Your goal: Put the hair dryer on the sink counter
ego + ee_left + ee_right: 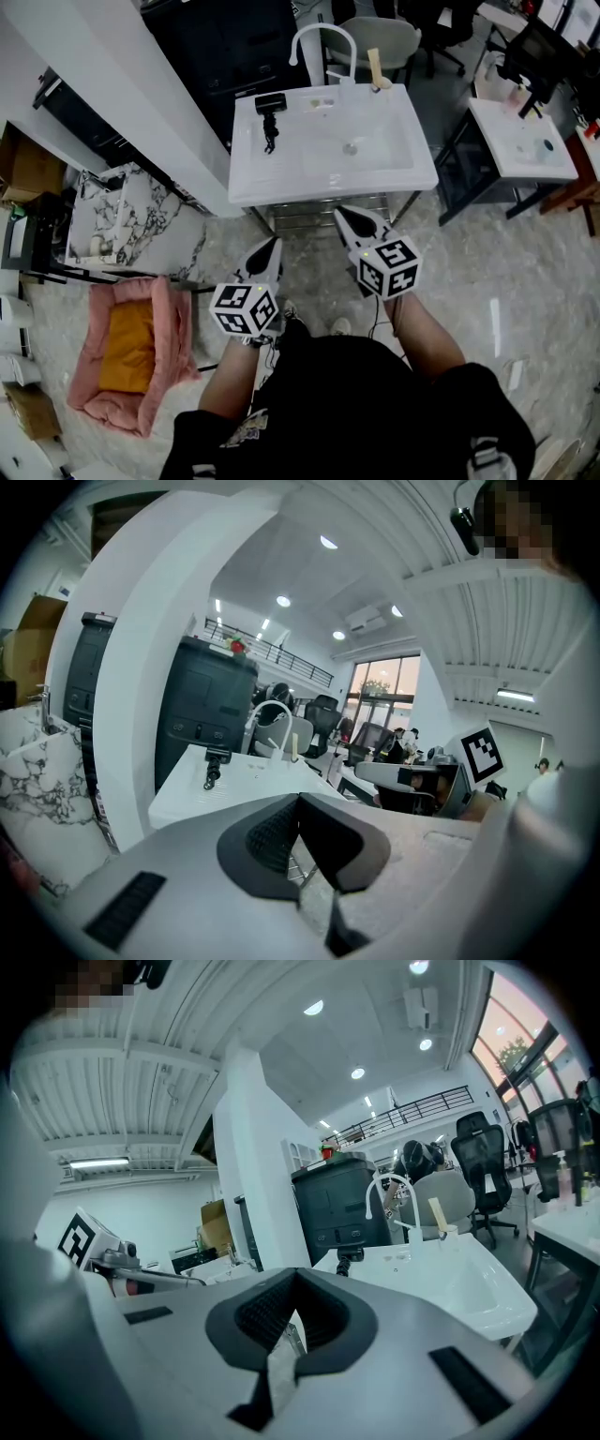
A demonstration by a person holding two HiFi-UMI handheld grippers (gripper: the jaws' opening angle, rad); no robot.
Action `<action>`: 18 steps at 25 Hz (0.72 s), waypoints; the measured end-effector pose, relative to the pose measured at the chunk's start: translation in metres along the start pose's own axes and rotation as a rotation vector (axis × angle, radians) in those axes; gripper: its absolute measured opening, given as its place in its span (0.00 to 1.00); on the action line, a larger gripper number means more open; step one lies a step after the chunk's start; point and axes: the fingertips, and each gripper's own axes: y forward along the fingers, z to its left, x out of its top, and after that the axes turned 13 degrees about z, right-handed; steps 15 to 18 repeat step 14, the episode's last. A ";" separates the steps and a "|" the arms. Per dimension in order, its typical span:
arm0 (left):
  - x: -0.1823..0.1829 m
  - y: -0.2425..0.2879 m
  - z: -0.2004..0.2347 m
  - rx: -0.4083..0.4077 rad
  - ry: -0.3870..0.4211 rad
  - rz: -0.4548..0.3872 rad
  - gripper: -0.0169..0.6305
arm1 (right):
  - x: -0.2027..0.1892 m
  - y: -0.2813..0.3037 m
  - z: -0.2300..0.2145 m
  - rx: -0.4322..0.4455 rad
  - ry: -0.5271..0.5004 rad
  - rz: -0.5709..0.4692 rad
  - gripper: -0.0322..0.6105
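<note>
Head view: a person stands at a white sink counter with one pair of tongs in each hand.
Left tongs: shut tight with nothing in them. In the left gripper view the dark pads press together at the tip.
Right tongs: closed too, and empty. In the right gripper view the pads meet at the tip.
Tongs and counter: both tips point at the front edge of the counter. The right tongs are nearer to it than the left.
Hair dryer: black, lying flat on the sink counter. It is well ahead of both tongs, at the back corner on the left tongs' side, and neither pair touches it.
Cord: black, bunched up just in front of the hair dryer, on the side nearer the tongs.
Faucet: white and curved, at the back of the sink, straight ahead of the right tongs.
Pet bed: pink with an orange cushion, on the floor out to the left of the left tongs.
Side table: white, well off to the right of the right tongs.
</note>
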 end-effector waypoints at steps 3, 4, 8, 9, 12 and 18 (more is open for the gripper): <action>0.002 -0.001 0.002 0.005 -0.002 -0.004 0.03 | 0.002 0.002 0.001 0.004 -0.002 0.000 0.05; 0.002 0.000 0.003 0.006 -0.004 -0.005 0.03 | 0.003 0.003 0.001 0.005 -0.003 0.000 0.05; 0.001 0.000 0.003 0.010 -0.013 -0.008 0.03 | 0.000 0.005 0.001 0.010 -0.005 0.005 0.05; 0.001 0.000 0.003 0.010 -0.014 -0.008 0.03 | 0.000 0.005 0.001 0.011 -0.006 0.006 0.05; 0.001 0.002 0.004 0.011 -0.016 -0.010 0.03 | 0.000 0.007 -0.001 0.012 -0.007 0.006 0.05; 0.002 0.003 0.006 0.011 -0.018 -0.011 0.03 | 0.000 0.009 -0.002 0.012 -0.006 0.007 0.05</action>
